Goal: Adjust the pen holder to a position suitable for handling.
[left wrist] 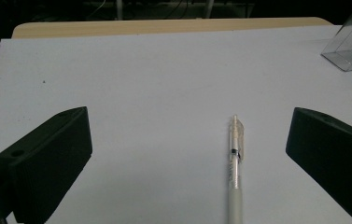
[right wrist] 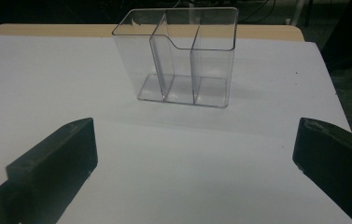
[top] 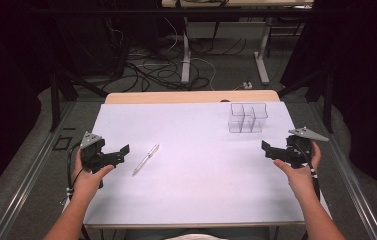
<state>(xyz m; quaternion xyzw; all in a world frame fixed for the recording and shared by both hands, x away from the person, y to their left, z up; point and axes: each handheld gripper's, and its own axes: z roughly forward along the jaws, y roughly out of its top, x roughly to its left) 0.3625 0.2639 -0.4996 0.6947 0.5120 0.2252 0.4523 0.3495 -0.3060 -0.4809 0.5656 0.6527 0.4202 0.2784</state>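
- The left gripper [top: 118,154] sits at the left side of the white worktop [top: 196,190], held in the person's left hand [top: 90,177]; its jaws stand spread wide with nothing between the pads.
- A pen [top: 146,159] with a clear, pale barrel lies flat on the worktop just to the right of the left gripper, apart from it, slanting from near-left to far-right.
- In the left gripper view the pen [left wrist: 235,172] lies ahead in the gap between the two black jaws, closer to the right one and touching neither.
- The right gripper [top: 271,150] is held at the right edge of the worktop in the right hand [top: 298,170], its jaws likewise spread and empty.
- A clear plastic organizer [top: 246,118] stands upright toward the far right of the worktop, beyond the right gripper and well apart from the pen.
- In the right gripper view the organizer [right wrist: 183,60] stands ahead of the open jaws, its inner walls dividing it into compartments, all empty.
- A strip of bare wood [top: 176,96] shows along the far edge of the worktop.
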